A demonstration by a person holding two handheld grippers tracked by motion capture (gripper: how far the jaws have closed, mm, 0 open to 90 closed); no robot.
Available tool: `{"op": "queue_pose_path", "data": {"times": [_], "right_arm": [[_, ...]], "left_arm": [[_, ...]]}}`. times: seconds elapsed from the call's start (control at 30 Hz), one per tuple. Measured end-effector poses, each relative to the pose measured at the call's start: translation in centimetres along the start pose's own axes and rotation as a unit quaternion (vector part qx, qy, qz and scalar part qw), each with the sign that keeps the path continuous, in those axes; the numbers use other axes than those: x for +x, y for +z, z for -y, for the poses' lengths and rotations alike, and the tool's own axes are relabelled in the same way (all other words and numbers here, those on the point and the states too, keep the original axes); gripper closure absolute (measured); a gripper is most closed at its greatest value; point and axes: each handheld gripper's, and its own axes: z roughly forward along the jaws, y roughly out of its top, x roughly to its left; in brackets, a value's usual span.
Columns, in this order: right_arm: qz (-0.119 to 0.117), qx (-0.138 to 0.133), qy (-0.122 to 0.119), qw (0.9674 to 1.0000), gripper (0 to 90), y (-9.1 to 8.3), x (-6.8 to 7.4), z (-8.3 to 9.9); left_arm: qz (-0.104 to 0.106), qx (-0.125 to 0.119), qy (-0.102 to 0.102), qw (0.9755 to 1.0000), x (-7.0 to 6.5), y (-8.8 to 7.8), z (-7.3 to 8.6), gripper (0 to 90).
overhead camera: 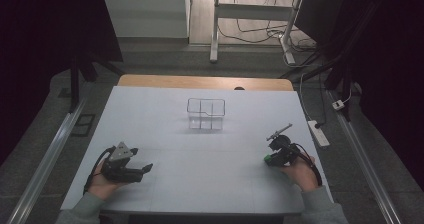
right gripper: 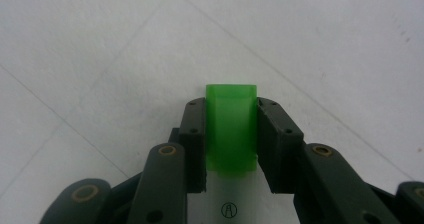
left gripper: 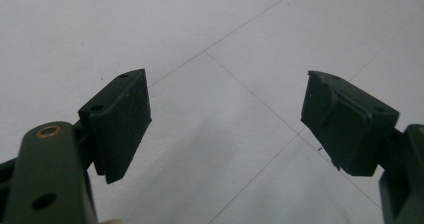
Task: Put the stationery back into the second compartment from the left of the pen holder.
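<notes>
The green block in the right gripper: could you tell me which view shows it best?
The right gripper view: the green block sits large between the right gripper's pads. The high view gives a tiny green speck.

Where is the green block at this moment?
The green block sits clamped between the right gripper's jaws, low over the white table at its right side, nearer the person than the clear divided box.

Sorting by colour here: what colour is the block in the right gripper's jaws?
Translucent green block, pinched by the right gripper; the right gripper view shows it best.
</notes>
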Motion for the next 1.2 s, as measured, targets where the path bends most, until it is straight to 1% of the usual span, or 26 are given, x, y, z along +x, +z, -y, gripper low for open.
{"op": "queue_pose_path", "data": {"times": [0.1, 0.13, 0.2, 0.27, 0.33, 0.43, 0.53, 0.73, 0.8, 1.0, 1.2], "right_arm": [[0.001, -0.022, 0.0, 0.9998, 66.8, -0.4, 0.0, -0.1], [-0.001, -0.025, -0.001, 0.9997, 66.7, -0.7, -0.1, -0.1], [-0.004, -0.039, 0.001, 0.9992, 66.7, -1.1, -0.2, 0.0], [-0.003, -0.052, 0.002, 0.9986, 66.7, -1.5, -0.3, 0.0], [-0.002, -0.065, 0.003, 0.9979, 66.8, -2.0, -0.4, 0.0], [-0.007, -0.085, 0.006, 0.9963, 66.8, -2.7, -0.4, 0.0], [-0.003, -0.102, 0.007, 0.9947, 66.7, -3.3, -0.4, 0.0], [-0.008, -0.135, 0.012, 0.9908, 66.7, -4.2, -0.6, 0.1], [-0.008, -0.14, 0.012, 0.99, 66.7, -4.4, -0.5, 0.1], [-0.013, -0.164, 0.014, 0.9863, 66.7, -4.8, -0.4, 0.0], [-0.019, -0.195, 0.016, 0.9804, 66.7, -5.4, -0.4, 0.0]], "left_arm": [[0.0, 0.0, 0.0, 1.0, 0.0, 0.0, 0.0, 19.7], [0.0, 0.0, 0.0, 1.0, 0.0, 0.0, 0.0, 19.7], [0.0, 0.0, 0.001, 1.0, 0.0, 0.0, 0.0, 19.7], [0.0, 0.001, 0.001, 1.0, 0.0, 0.0, 0.0, 19.7], [0.0, 0.001, 0.001, 1.0, 0.0, 0.0, 0.0, 19.7], [0.0, 0.001, 0.001, 1.0, 0.0, 0.0, 0.0, 19.7], [0.0, 0.001, 0.001, 1.0, 0.0, 0.0, 0.0, 19.7], [-0.001, 0.001, 0.001, 1.0, 0.0, 0.0, 0.0, 19.7], [-0.001, 0.001, 0.001, 1.0, 0.0, 0.0, 0.0, 19.7], [-0.001, 0.002, 0.002, 1.0, 0.0, 0.1, 0.0, 19.6], [-0.001, 0.002, 0.003, 1.0, -0.1, 0.1, 0.0, 19.5]]}}
